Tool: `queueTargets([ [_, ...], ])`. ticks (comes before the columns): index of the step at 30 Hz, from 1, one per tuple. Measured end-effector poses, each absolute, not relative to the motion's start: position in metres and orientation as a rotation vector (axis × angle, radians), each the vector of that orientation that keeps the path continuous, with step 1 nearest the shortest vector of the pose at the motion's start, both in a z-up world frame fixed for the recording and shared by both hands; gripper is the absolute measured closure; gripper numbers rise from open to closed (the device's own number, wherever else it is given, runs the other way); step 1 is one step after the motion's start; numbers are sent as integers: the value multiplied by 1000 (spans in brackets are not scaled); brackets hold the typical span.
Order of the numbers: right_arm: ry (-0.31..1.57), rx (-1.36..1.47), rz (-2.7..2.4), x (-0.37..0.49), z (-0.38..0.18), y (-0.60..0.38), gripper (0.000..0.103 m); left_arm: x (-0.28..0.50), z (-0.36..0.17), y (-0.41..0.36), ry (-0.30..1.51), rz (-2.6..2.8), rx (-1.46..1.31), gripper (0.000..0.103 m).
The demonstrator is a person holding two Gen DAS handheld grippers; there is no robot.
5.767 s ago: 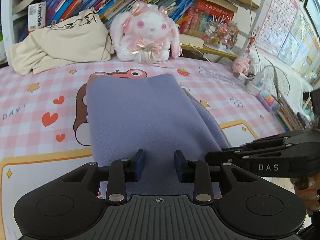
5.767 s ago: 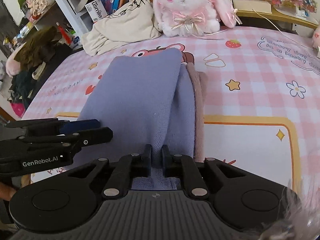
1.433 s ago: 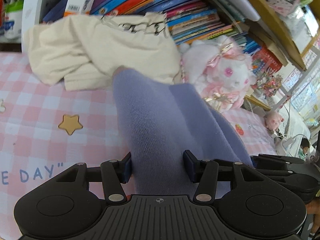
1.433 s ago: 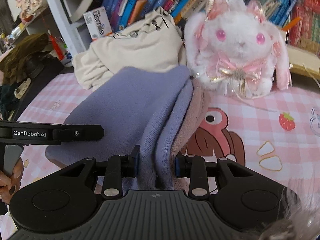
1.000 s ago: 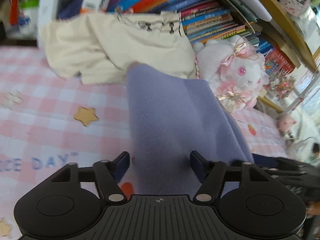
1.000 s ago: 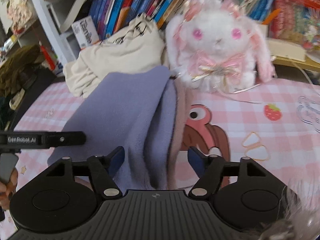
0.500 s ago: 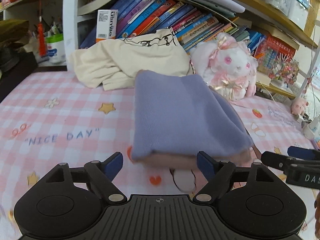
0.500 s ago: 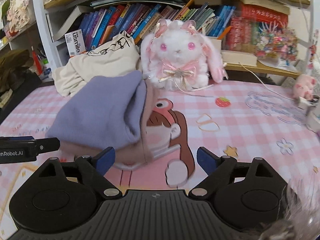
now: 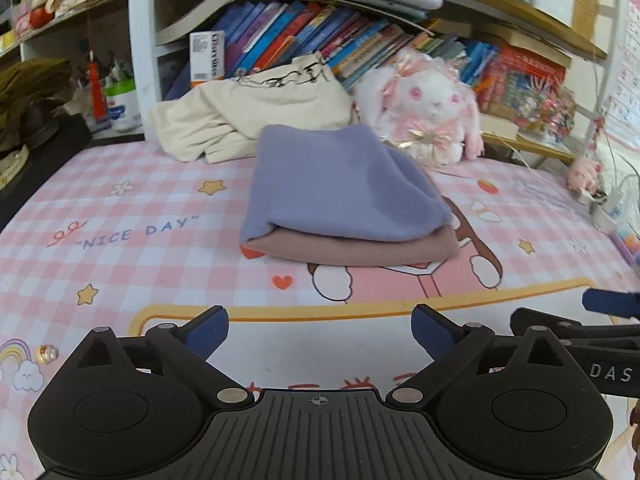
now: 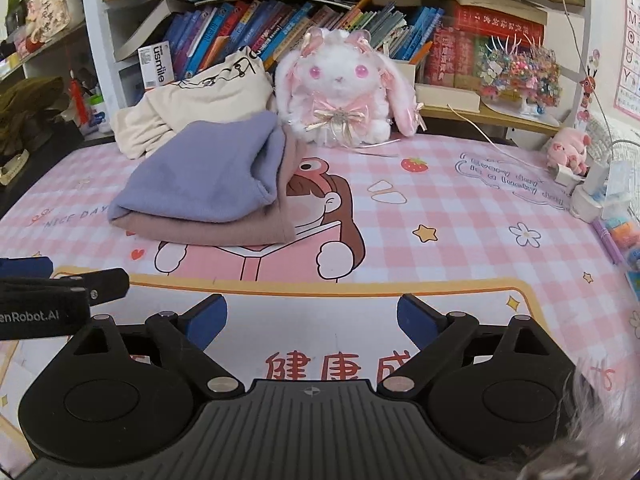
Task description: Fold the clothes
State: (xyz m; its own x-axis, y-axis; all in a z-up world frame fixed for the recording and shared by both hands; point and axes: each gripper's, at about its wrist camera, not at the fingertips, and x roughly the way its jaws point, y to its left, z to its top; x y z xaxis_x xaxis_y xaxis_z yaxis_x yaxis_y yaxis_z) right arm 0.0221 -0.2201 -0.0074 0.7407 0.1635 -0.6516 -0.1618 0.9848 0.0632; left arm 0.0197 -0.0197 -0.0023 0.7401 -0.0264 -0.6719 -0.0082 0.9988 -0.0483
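Note:
A folded lilac garment (image 9: 336, 184) (image 10: 200, 178) lies on top of a folded dusty-pink one (image 9: 360, 246) (image 10: 216, 230) on the pink checked mat, in front of the shelf. My left gripper (image 9: 319, 326) hangs well back from the stack, its jaws opening wide with nothing between them. My right gripper (image 10: 312, 314) is likewise drawn back over the mat, jaws opening and empty. Each gripper shows at the edge of the other's view: the right gripper (image 9: 600, 320) and the left gripper (image 10: 48, 292).
A crumpled cream garment (image 9: 248, 116) (image 10: 192, 100) lies behind the stack against the bookshelf. A white and pink plush rabbit (image 9: 428, 108) (image 10: 340, 88) sits beside it. A small pink toy (image 10: 568, 150), a power strip and cables crowd the right edge.
Both grippers let go of the folded lilac garment, opened wide and drew back from the stack, which now lies at rest farther away.

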Motion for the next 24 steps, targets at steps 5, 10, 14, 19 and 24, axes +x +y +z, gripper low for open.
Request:
queueTargets([
  [5, 706, 13, 179, 20, -5, -221, 11, 15, 1, -19, 717, 9, -57, 4],
  [10, 703, 12, 189, 20, -4, -219, 10, 12, 2, -17, 716, 28, -68, 3],
  [14, 702, 11, 190, 20, -3, -219, 10, 10, 4, -15, 699, 52, -65, 1],
  [19, 701, 11, 189, 20, -3, -219, 10, 9, 7, -18, 679, 62, -34, 0],
  [24, 704, 12, 188, 21, -3, -219, 10, 10, 6, -20, 692, 50, -23, 0],
])
